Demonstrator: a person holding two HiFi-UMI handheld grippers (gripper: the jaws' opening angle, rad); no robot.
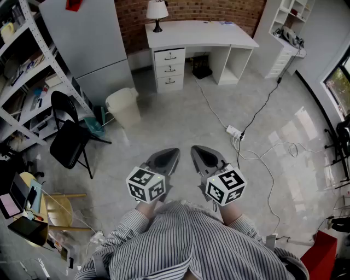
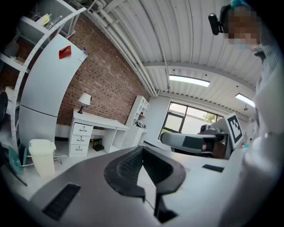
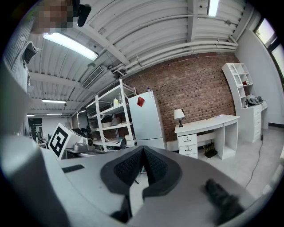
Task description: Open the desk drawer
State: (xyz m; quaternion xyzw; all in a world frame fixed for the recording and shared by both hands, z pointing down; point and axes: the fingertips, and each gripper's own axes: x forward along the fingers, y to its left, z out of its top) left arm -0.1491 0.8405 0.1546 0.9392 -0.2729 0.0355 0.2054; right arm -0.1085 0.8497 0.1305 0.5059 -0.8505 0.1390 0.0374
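Note:
A white desk stands against the brick wall at the far end of the room, with a stack of three drawers under its left side. The same desk and drawers show small in the left gripper view, and the desk with drawers in the right gripper view. My left gripper and right gripper are held side by side in front of the person's body, far from the desk. Both are shut with nothing between the jaws.
A pale bin and a black folding chair stand on the left of the floor. A power strip and cables trail across the right. A grey fridge, metal shelving and a white bookcase line the walls. A lamp sits on the desk.

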